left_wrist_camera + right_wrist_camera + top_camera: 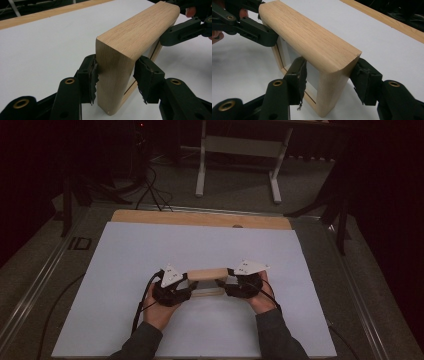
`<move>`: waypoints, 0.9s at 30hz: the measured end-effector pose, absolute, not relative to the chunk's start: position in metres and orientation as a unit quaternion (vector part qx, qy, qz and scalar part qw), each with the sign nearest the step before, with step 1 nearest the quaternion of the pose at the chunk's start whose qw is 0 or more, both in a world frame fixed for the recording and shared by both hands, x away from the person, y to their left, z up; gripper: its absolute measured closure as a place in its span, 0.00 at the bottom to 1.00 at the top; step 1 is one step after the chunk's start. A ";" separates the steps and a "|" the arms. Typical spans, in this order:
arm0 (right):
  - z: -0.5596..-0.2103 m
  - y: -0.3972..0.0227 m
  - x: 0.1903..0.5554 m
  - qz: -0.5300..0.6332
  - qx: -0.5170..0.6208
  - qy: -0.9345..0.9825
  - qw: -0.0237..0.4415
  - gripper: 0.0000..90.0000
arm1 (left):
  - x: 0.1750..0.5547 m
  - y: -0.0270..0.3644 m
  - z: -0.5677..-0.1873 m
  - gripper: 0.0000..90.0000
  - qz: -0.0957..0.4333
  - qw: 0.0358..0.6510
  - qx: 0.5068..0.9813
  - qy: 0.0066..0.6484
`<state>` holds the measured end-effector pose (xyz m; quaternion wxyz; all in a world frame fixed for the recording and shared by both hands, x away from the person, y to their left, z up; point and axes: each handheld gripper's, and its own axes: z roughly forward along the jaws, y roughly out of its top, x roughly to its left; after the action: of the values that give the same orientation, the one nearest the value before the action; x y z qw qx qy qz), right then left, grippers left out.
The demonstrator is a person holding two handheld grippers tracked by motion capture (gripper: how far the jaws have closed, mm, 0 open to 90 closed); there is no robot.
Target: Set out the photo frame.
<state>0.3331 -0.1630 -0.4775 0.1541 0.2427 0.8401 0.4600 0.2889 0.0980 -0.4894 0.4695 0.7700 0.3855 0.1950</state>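
tabletop (125,320): I see white sheet, wood strip along far edge
room: dark, grey floor, white desk frame (239,150) behind
frame: wooden frame (207,279) upright mid-tabletop
left gripper (186,284): fingers clamp frame's end
right gripper (227,281): fingers clamp opposite end

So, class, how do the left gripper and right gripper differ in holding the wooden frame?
The left gripper clamps the wooden frame's left end in the high view, the right gripper its right end. The left gripper's grey plate sits lower in that view than the right gripper's. Both pinch the upright frame across its thickness.
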 end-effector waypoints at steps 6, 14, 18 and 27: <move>-0.477 -0.162 0.332 0.456 0.240 0.841 0.161 0.53 | 0.290 0.099 -0.487 0.59 0.195 0.473 0.770 0.381; -0.476 -0.160 0.331 0.455 0.238 0.841 0.168 0.54 | 0.292 0.101 -0.486 0.59 0.197 0.472 0.772 0.379; -0.476 -0.159 0.332 0.456 0.240 0.840 0.169 0.54 | 0.293 0.102 -0.486 0.60 0.196 0.472 0.771 0.379; -0.475 -0.154 0.334 0.452 0.239 0.842 0.173 0.54 | 0.297 0.107 -0.486 0.60 0.199 0.470 0.777 0.369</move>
<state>0.3336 -0.1545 -0.4755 0.1732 0.2392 0.8417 0.4521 0.2971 0.1070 -0.4856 0.4700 0.7765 0.3692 0.1995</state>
